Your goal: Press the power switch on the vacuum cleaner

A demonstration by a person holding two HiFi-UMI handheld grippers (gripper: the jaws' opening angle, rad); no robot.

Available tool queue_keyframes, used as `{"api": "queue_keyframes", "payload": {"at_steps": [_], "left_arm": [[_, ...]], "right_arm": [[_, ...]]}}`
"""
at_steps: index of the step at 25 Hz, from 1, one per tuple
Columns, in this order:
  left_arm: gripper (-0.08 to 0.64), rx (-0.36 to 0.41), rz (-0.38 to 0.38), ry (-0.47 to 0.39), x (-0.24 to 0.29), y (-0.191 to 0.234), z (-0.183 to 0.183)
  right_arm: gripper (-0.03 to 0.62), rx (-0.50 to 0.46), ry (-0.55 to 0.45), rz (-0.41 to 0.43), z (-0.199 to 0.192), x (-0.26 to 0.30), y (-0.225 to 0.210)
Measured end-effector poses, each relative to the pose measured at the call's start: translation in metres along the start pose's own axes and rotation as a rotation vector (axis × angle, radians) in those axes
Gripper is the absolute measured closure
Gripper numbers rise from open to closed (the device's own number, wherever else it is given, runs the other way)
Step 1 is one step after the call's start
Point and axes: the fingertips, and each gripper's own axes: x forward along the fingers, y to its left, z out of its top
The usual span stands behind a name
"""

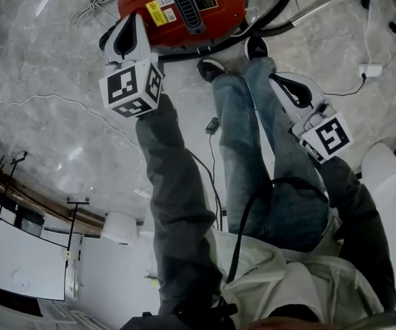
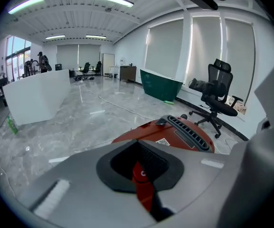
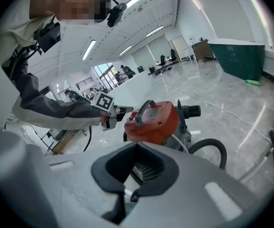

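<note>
A grey marble floor fills the open office, where a person in blue jeans and a dark-sleeved jacket stands over a red canister vacuum cleaner at the top of the head view. The machine sits just ahead of the person's black-and-white shoes, its black slatted grille facing up and yellow and black labels beside the grille. A black hose loops from its right side, and a metal wand lies on the floor beyond the hose. A black office chair stands by the windows behind the vacuum in the left gripper view. The left gripper, at the end of an outstretched arm, points down at the vacuum's left edge, its jaws clenched together with nothing clamped between them. Through the hollow behind the joined tips shows the red power switch with its white mark, directly under the jaws; whether the tips touch it cannot be told. The right gripper hangs beside the person's right leg, well apart from the vacuum, jaws likewise closed and empty. A grey coiled power cord lies left of the machine, and a small white adapter rests on the floor to the right.
</note>
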Motion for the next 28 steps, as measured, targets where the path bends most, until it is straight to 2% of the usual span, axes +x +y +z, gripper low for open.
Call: {"api": "queue_keyframes", "payload": {"at_steps": [4, 7, 12, 18, 21, 28], "left_arm": [[0.558, -0.006, -0.001, 0.029, 0.006, 0.004, -0.004], [0.558, -0.009, 0.009, 0.019, 0.006, 0.004, -0.004], [0.558, -0.072, -0.003, 0.002, 0.008, 0.006, -0.006], [0.558, -0.006, -0.038, 0.112, 0.019, 0.006, -0.010], [0.558, -0.015, -0.058, 0.105, 0.018, 0.005, -0.010], [0.558, -0.052, -0.034, 0.049, 0.017, 0.007, -0.009]], "right_arm": [[0.592, 0.011, -0.003, 0.008, 0.000, 0.002, 0.004], [0.592, 0.024, -0.009, 0.011, 0.002, 0.004, 0.005], [0.592, 0.042, 0.009, 0.004, -0.005, 0.002, 0.001], [0.592, 0.043, 0.041, 0.010, -0.021, -0.006, 0.000], [0.592, 0.040, 0.042, 0.017, -0.021, -0.005, 0.000], [0.592, 0.052, 0.018, 0.014, -0.014, -0.002, -0.002]]}}
